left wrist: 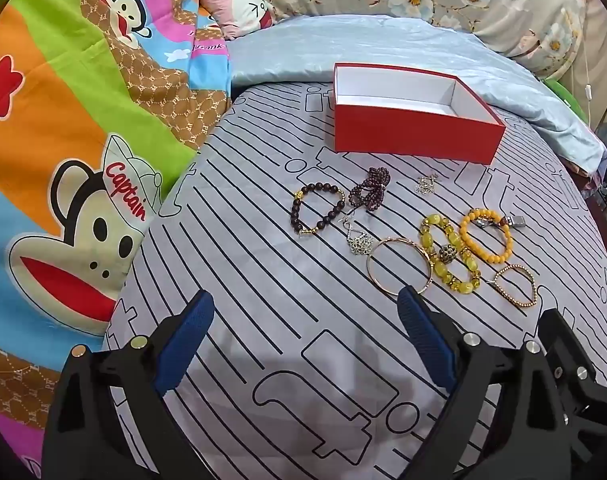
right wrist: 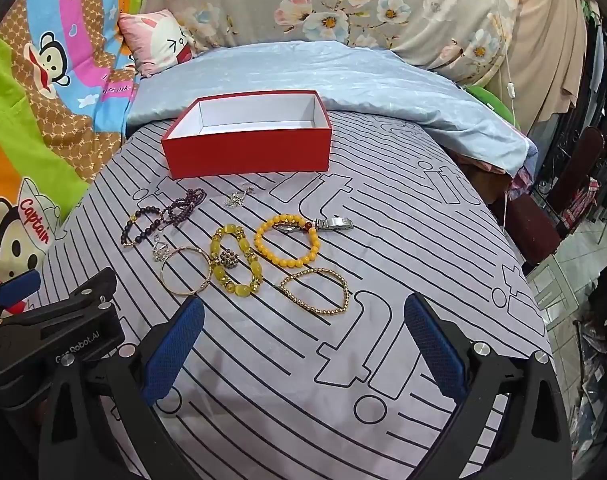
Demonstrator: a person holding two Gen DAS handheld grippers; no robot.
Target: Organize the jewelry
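The left wrist view takes in more of the cartoon sheet [left wrist: 63, 128], where a monkey's cap reads "Captain" and a pink band higher up reads "Frank". The right wrist view alone shows the room's right edge: a beige curtain [right wrist: 543, 48], a dark chair [right wrist: 575, 184] and tiled floor [right wrist: 575, 264]. It also catches the left gripper [right wrist: 21, 292] from the side, with "GenRobot.AI" printed on its body.

Both grippers hang above the striped cover [left wrist: 263, 280] with fingers spread as wide as they go and nothing between them: left gripper [left wrist: 305, 312], right gripper [right wrist: 303, 316].

The jewelry lies on the cover in front of the empty red box [left wrist: 415, 136]. From the left: dark bead bracelet [left wrist: 315, 210], purple strand [left wrist: 369, 194], silver earring [left wrist: 357, 242], gold bangle [left wrist: 399, 266], yellow bracelet [left wrist: 451, 258], orange bracelet [left wrist: 485, 236] with a watch [right wrist: 323, 224] partly across it, and gold chain [left wrist: 517, 284]. A second silver piece [left wrist: 427, 184] lies near the box.
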